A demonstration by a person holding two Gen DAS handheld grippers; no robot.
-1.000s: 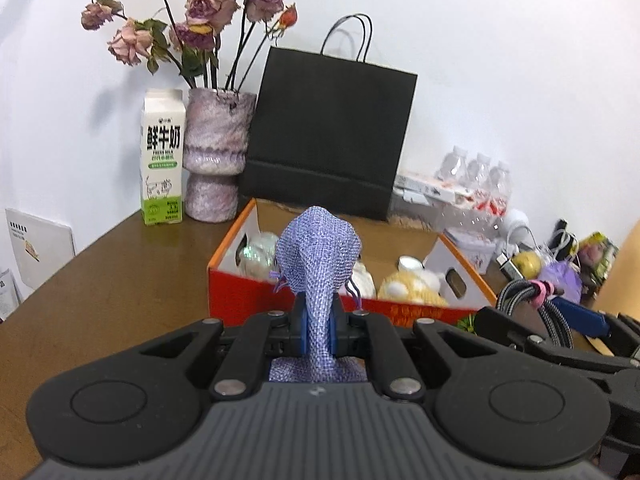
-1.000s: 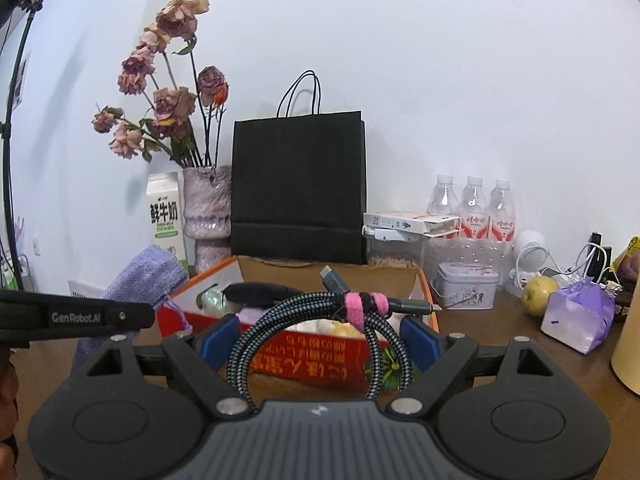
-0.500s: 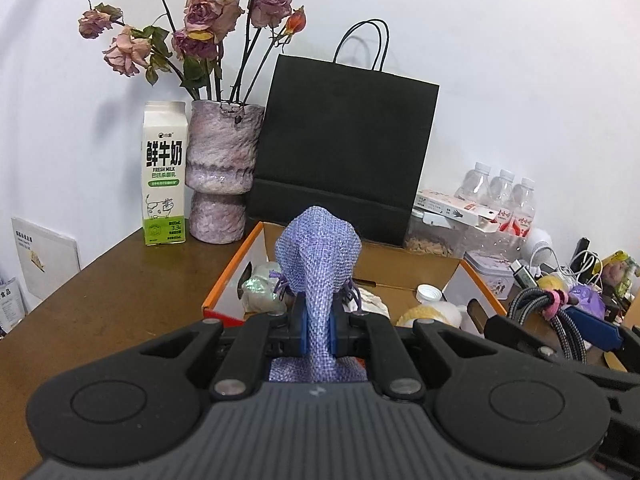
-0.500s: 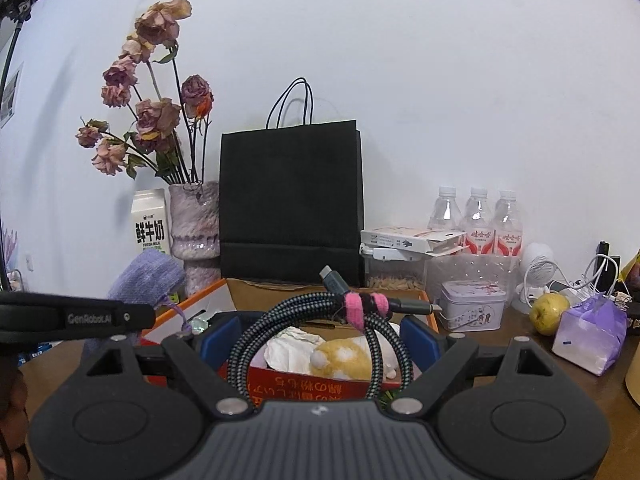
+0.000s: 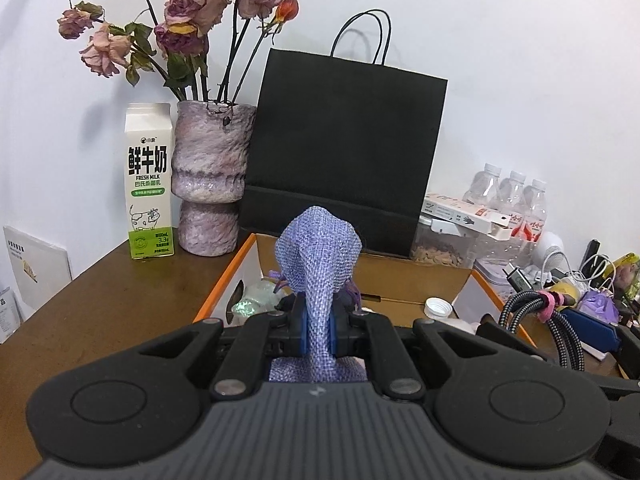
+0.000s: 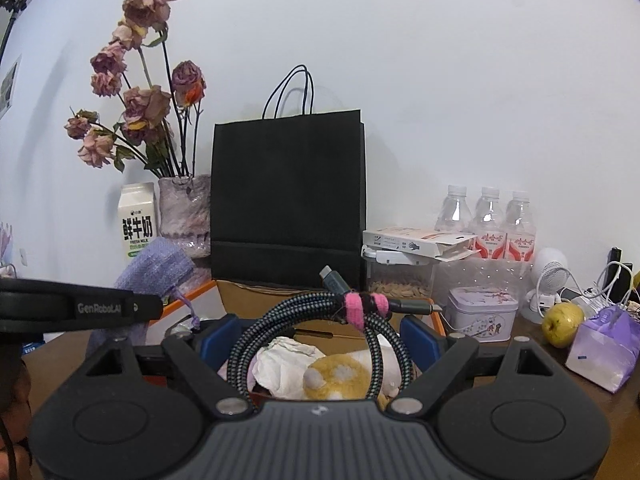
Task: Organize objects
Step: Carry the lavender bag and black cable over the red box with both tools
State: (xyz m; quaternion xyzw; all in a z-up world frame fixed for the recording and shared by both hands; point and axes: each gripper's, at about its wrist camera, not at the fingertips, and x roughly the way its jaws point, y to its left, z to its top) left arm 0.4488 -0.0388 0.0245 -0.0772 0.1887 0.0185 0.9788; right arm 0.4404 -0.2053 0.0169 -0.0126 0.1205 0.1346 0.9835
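- Far left, a milk carton (image 5: 149, 180) stands upright on the brown table (image 5: 100, 292), just beside a vase (image 5: 212, 176) of dried roses (image 5: 188, 0).
- Behind the middle, a black paper bag (image 5: 344, 148) stands against the wall.
- The left gripper (image 5: 317, 334) has its jaws clamped tight on a purple pouch (image 5: 318, 256); the pouch sticks up from between the pads, held over the near left part of the orange box (image 5: 224, 284).
- Inside the box: a shiny wrapped thing, a white cap (image 5: 438, 306), crumpled paper (image 6: 284, 364) and a yellow plush toy (image 6: 336, 378).
- The right gripper (image 6: 316, 340) has wide-set jaws pressing on a coiled braided cable (image 6: 320, 312), bound by a pink tie (image 6: 356, 310); the coil hangs over the box's right part.
- Right of the box, a tin (image 6: 480, 312), a seed jar (image 6: 400, 276) with a flat carton on top, three bottles (image 6: 486, 220).
- Far right, an apple (image 6: 562, 318) beside a purple packet (image 6: 604, 348).
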